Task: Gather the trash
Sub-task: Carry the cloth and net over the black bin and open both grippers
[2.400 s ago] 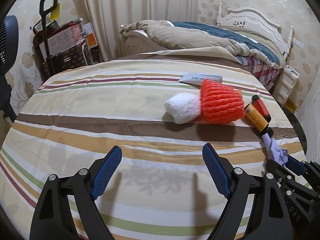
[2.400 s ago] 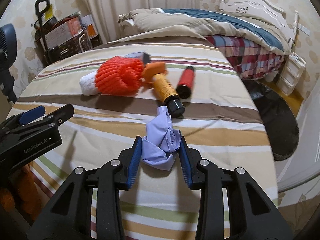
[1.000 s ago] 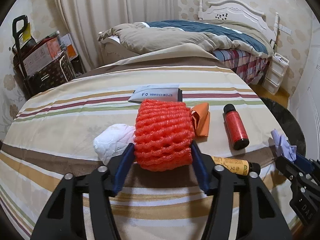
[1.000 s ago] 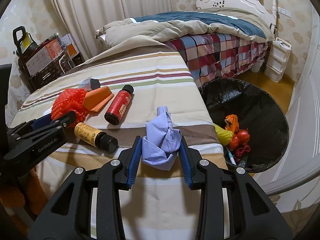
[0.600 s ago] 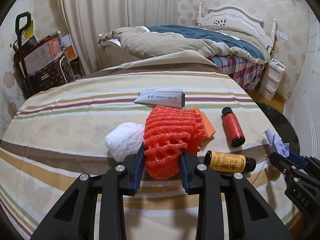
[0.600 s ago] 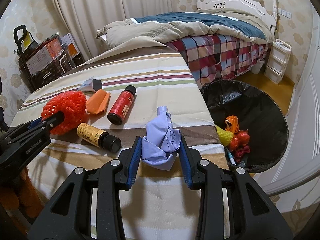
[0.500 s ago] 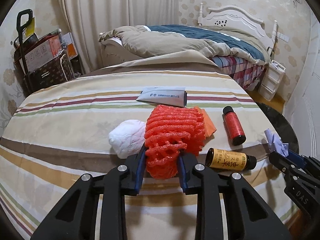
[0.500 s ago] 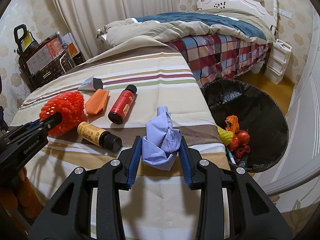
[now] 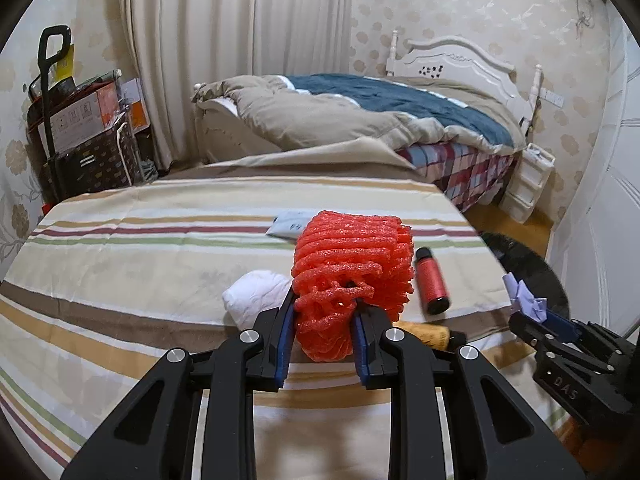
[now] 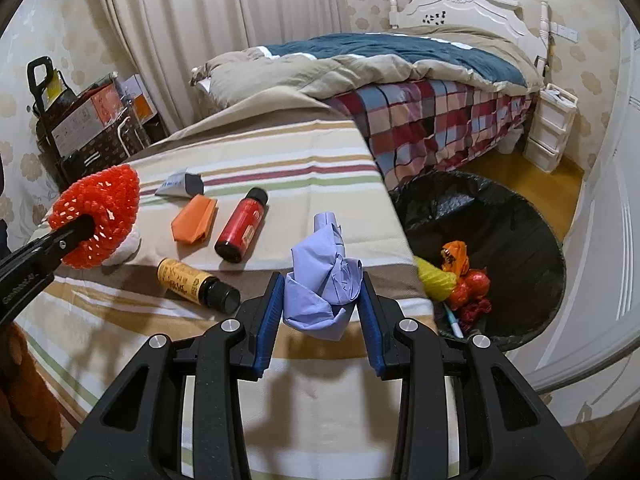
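Observation:
A red foam net sleeve point(image 9: 352, 256) hangs squeezed between the pads of my left gripper point(image 9: 322, 312), a little above the striped tablecloth point(image 9: 140, 248); the jaws are still closing on it. In the right wrist view the same foam net point(image 10: 100, 208) shows at the left, held up by the left gripper point(image 10: 80, 226). My right gripper point(image 10: 322, 300) is shut on a crumpled lilac paper wad point(image 10: 324, 276) near the table's right edge. A black-lined trash bin point(image 10: 480, 208) stands on the floor to the right, with orange, yellow and red trash inside.
On the cloth lie a white paper wad point(image 9: 256, 296), an orange folded paper point(image 10: 194, 224), a red bottle point(image 10: 240, 226), a yellow bottle with a black cap point(image 10: 192, 280) and a grey sachet point(image 10: 180, 186). A bed point(image 10: 400, 64) stands behind, and a cart of boxes point(image 9: 80, 136) is at back left.
The left gripper's jaws have closed around the red foam net and lifted it off the cloth, uncovering the orange paper. The right gripper keeps still with the lilac wad.

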Demonstrator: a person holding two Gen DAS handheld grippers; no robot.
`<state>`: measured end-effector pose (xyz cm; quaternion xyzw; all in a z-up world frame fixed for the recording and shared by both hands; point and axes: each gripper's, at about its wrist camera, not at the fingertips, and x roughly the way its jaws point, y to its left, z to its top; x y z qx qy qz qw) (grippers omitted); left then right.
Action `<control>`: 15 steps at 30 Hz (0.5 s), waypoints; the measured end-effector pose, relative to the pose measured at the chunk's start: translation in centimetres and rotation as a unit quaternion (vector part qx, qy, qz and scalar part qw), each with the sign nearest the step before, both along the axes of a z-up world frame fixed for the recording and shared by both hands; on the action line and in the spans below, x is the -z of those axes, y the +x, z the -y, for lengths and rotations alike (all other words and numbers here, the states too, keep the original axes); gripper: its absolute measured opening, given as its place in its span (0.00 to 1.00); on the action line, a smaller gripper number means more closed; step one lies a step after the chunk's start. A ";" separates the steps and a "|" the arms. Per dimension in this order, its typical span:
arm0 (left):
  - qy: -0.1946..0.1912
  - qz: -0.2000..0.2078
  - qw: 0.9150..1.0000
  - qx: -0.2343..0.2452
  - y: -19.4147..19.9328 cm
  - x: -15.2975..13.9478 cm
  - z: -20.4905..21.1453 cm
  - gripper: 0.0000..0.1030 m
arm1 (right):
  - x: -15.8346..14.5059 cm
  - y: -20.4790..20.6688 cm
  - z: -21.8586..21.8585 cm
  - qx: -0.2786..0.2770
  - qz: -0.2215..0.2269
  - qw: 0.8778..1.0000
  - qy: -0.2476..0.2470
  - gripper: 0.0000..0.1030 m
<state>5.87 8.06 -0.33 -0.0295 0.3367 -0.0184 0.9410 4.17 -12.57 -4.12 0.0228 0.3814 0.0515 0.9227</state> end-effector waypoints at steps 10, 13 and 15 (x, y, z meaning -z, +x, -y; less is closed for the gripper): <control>-0.004 0.018 0.998 0.053 1.0 -1.5 4.3 0.25 | -2.0 0.7 4.0 0.045 0.028 0.999 -0.005 0.35; -0.004 0.015 0.997 0.074 1.8 -1.5 6.2 0.25 | -2.4 1.2 5.6 0.063 0.035 0.997 -0.010 0.34; -0.005 0.012 0.996 0.088 2.5 -1.4 7.7 0.25 | -2.5 1.5 6.6 0.073 0.038 0.997 -0.013 0.34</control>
